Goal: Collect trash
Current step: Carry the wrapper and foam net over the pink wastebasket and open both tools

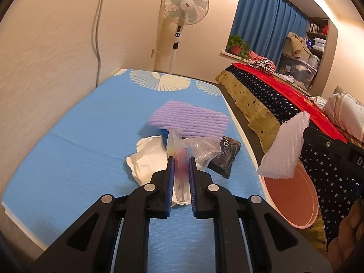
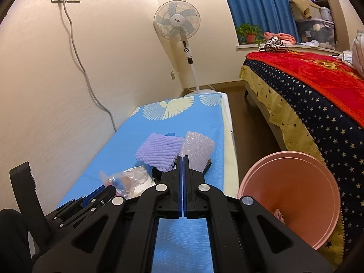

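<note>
My left gripper (image 1: 180, 161) is shut on a clear plastic bag (image 1: 182, 157) with colourful bits inside, lifted just above the blue mat (image 1: 79, 147). Under and behind it lie crumpled white paper (image 1: 147, 159), a purple foam net (image 1: 188, 122) and a black wrapper (image 1: 225, 157). My right gripper (image 2: 182, 158) is shut on a white foam net (image 2: 198, 152). In the left wrist view that white foam net (image 1: 284, 147) hangs over the rim of the pink bin (image 1: 291, 198). The right wrist view shows the pink bin (image 2: 289, 193) at lower right and the left gripper (image 2: 109, 187) with its bag (image 2: 127, 178).
A wall runs along the mat's left side. A standing fan (image 2: 177, 22) is beyond the mat's far end. A bed with a starred cover (image 2: 318, 113) fills the right, with a strip of brown floor (image 2: 248, 122) between. A small pink scrap (image 2: 278, 213) lies inside the bin.
</note>
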The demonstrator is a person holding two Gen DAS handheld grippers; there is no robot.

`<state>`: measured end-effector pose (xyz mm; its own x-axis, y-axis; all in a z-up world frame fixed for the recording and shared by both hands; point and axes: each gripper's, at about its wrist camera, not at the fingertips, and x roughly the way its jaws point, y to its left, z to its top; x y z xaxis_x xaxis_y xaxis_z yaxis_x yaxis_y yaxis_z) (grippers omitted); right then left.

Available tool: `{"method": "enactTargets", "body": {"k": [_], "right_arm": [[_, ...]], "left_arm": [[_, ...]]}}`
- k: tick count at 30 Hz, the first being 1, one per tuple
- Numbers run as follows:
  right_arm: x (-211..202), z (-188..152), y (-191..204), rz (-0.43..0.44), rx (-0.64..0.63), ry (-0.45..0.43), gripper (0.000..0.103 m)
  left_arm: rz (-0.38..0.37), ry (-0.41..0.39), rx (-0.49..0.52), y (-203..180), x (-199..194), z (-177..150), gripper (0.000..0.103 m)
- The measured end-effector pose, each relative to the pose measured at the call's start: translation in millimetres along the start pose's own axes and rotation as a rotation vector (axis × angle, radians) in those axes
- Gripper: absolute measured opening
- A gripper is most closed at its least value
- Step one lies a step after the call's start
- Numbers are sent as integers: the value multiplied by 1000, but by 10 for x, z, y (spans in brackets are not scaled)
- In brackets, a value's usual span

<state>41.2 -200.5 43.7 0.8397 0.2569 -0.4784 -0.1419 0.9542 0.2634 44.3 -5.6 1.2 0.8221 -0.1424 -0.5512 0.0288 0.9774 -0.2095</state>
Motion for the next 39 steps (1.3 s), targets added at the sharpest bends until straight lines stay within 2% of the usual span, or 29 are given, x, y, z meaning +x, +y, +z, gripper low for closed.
{"method": "enactTargets", "body": {"k": [22,39], "right_arm": [[-278,119,-302,-87,50,-51,0],[-473,129,-816,-284,157,-97,0]], "left_arm": [[-76,-12,55,-397,9,-20,13],[-190,-6,133,-1020,149,-95,12]]}}
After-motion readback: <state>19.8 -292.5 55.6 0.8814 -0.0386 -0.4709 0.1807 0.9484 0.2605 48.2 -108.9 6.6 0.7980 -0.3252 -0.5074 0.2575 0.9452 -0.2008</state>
